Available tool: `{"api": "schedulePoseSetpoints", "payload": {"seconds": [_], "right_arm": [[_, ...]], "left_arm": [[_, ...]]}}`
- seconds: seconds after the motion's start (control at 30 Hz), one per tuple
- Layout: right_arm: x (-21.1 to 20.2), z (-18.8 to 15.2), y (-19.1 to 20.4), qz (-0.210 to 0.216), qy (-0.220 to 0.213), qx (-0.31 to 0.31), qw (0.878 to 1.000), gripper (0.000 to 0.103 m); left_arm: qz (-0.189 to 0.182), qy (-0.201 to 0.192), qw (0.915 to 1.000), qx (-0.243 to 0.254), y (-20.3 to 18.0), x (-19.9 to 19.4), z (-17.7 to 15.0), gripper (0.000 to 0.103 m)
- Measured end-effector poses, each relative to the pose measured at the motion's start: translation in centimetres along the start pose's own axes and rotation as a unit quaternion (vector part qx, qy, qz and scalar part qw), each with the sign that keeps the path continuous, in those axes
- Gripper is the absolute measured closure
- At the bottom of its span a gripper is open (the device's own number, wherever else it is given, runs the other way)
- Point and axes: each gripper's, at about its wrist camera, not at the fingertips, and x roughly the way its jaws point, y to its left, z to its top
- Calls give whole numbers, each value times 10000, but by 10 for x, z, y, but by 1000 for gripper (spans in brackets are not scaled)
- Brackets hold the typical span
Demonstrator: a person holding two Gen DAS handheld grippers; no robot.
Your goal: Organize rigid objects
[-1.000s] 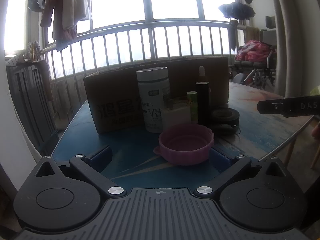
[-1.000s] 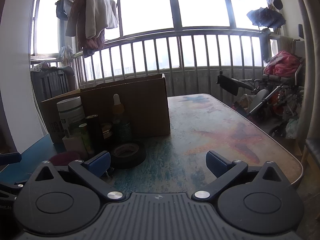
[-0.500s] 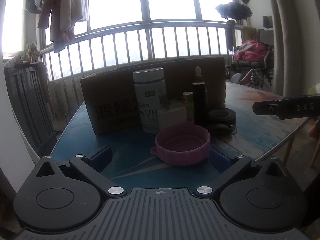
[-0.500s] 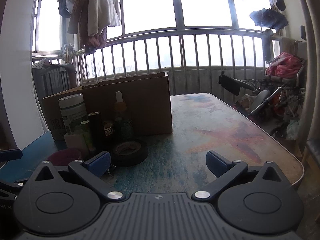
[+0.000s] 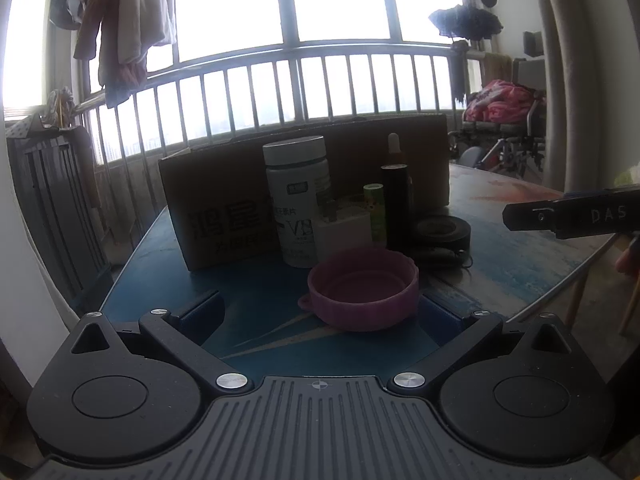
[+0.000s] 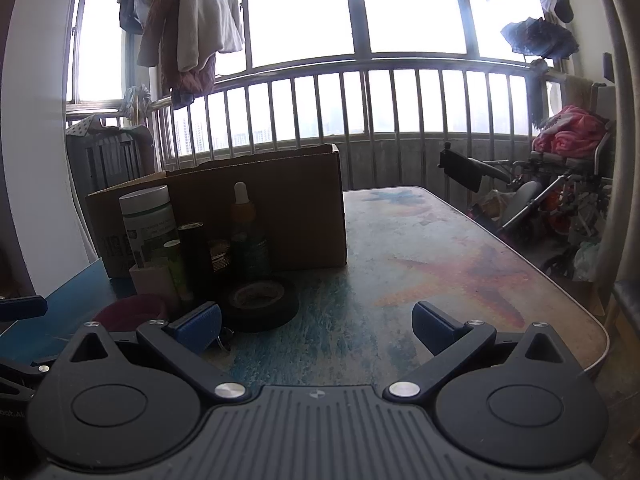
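— Where do we stand with the left gripper (image 5: 320, 312)?
— We hold it spread wide, nothing between its fingers; the pink bowl (image 5: 362, 288) sits on the table (image 5: 520, 256) just ahead of it, in front of the cardboard box (image 5: 224, 208)

— And the rest of our things?
— All in front of the cardboard box: the white bottle (image 5: 298, 200), a white block (image 5: 344, 234) touching its base, the small green tube (image 5: 375, 212), the tall dark tube (image 5: 396, 204) and a dropper bottle (image 6: 245, 232) behind them. The black tape roll (image 6: 262, 302) lies flat toward the box's right end

— Our right gripper (image 6: 316, 324)?
— Also spread wide and empty, the tape roll just beyond its left finger (image 6: 198, 326)
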Motion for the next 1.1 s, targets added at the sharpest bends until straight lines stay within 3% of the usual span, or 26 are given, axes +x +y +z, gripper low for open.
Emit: {"api": "schedulePoseSetpoints", "payload": {"seconds": [0.87,1.1], "right_arm": [[-2,0,-2,75,6,68,9999,0],[-1,0,3,173,24,21,9998,0]], "left_arm": [[-55,-40,10000,-28,-1,-1,0,0],[-275,-7,9995,-166,-1,2,3,3]]}}
